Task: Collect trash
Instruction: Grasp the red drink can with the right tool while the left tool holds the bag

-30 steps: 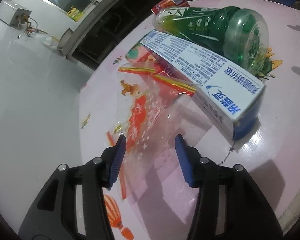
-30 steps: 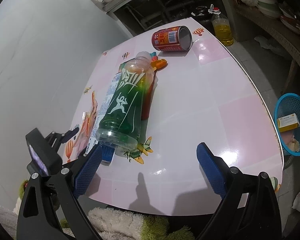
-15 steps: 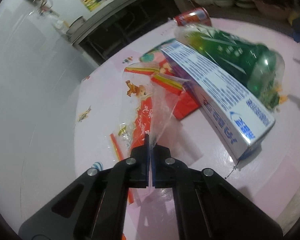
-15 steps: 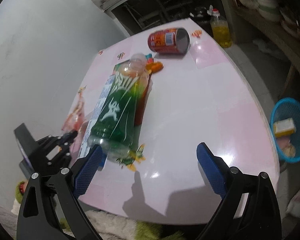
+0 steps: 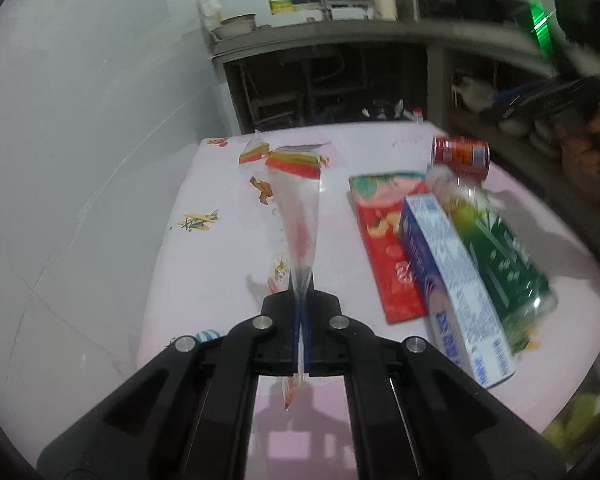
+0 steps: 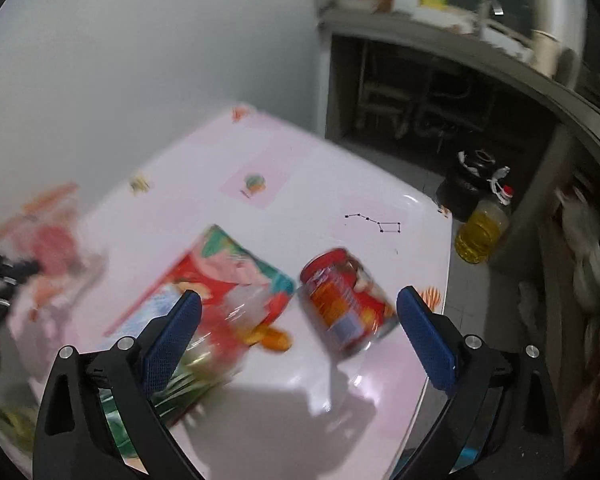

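Two grippers: left gripper (image 5: 301,334) fingers pressed together, pinching clear plastic wrapper (image 5: 298,216) lifted off pink surface (image 5: 220,264); right gripper (image 6: 298,334) fingers spread wide, red can (image 6: 348,304) lying between them.

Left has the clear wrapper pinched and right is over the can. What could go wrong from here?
The left gripper pinches only an edge of the thin clear wrapper, so it may slip out or tear.

The red can lies on its side near the table edge; the open right gripper could nudge it off.
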The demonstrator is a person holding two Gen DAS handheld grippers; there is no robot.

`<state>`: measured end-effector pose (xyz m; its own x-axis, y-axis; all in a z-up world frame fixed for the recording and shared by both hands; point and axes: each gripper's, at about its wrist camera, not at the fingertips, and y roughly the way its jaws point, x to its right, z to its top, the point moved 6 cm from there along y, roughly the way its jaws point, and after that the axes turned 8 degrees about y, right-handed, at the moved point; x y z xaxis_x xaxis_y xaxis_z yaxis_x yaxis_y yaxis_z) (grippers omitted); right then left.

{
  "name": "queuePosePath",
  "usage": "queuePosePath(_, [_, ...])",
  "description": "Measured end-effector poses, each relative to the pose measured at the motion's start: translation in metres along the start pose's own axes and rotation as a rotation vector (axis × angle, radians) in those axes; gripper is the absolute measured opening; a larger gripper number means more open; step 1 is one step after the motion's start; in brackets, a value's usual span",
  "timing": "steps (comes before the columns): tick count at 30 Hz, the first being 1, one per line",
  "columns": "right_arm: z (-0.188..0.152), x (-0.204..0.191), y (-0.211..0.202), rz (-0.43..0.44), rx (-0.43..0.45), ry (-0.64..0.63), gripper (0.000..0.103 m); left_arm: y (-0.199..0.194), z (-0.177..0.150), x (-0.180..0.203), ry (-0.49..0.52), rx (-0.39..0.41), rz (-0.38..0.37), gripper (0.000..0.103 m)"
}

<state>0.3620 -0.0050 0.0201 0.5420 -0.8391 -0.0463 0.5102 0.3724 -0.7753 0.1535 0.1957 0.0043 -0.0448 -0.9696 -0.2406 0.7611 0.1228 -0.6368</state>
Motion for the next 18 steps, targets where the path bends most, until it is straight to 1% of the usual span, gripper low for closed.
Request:
queuePosePath(3, [0.014, 0.009, 0.037, -0.039, -0.099, -0.054, 0.095, -0.002, 0.006, -0.005, -0.047, 0.015, -0.032, 0.0])
queuePosePath(4, [0.018, 0.014, 0.055, -0.043, -0.148, -0.067, 0.095, -0.002, 0.007, -0.006, -0.063, 0.018, -0.047, 0.0])
queuePosePath(8, [0.019, 0.027, 0.093, -0.02, -0.284, -0.045, 0.095, -0.003, 0.011, -0.009, -0.09, 0.028, -0.074, 0.0])
queuePosePath(11, [0.015, 0.031, 0.11, -0.015, -0.343, -0.037, 0.095, -0.003, 0.012, -0.011, -0.11, 0.03, -0.095, 0.0])
queuePosePath(13, [0.011, 0.033, 0.115, -0.018, -0.36, -0.036, 0.095, -0.004, 0.011, -0.011, -0.124, 0.03, -0.105, 0.0])
queuePosePath(14, [0.008, 0.034, 0.117, -0.025, -0.366, -0.036, 0.092, -0.004, 0.011, -0.011, -0.129, 0.029, -0.108, 0.0])
queuePosePath(15, [0.006, 0.035, 0.119, -0.027, -0.375, -0.033, 0.085, -0.004, 0.011, -0.012, -0.136, 0.027, -0.113, 0.0])
queuePosePath(18, [0.004, 0.036, 0.121, -0.013, -0.396, -0.004, 0.073, -0.007, 0.012, -0.015, -0.161, 0.028, -0.125, 0.0])
